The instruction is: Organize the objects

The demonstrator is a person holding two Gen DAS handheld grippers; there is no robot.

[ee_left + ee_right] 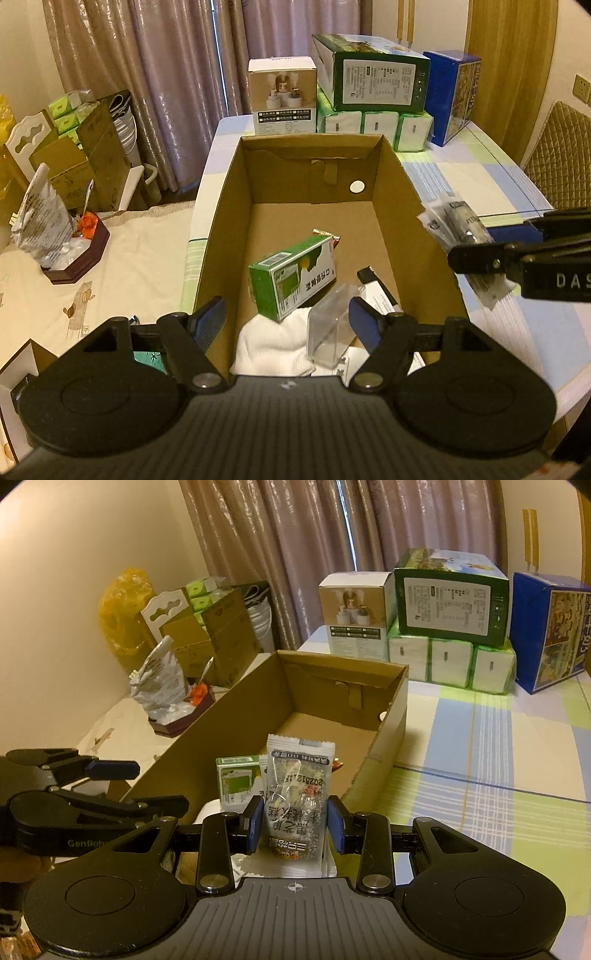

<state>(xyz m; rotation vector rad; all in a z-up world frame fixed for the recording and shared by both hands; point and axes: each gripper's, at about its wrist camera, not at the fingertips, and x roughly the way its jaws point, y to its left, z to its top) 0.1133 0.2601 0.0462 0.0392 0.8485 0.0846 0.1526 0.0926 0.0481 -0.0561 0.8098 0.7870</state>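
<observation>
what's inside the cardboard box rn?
In the cardboard box: a green carton leaning on a white cloth, a clear plastic case, white printed paper and a small wrapper. Whatever is under the cloth is hidden.

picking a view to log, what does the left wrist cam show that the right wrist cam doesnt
Left wrist only: the white cloth and clear plastic case on the box floor, below the open left gripper.
Right wrist only: the snack packet's printed front, clamped in the right gripper.
Both: the cardboard box, the green carton and the stacked boxes behind.
</observation>
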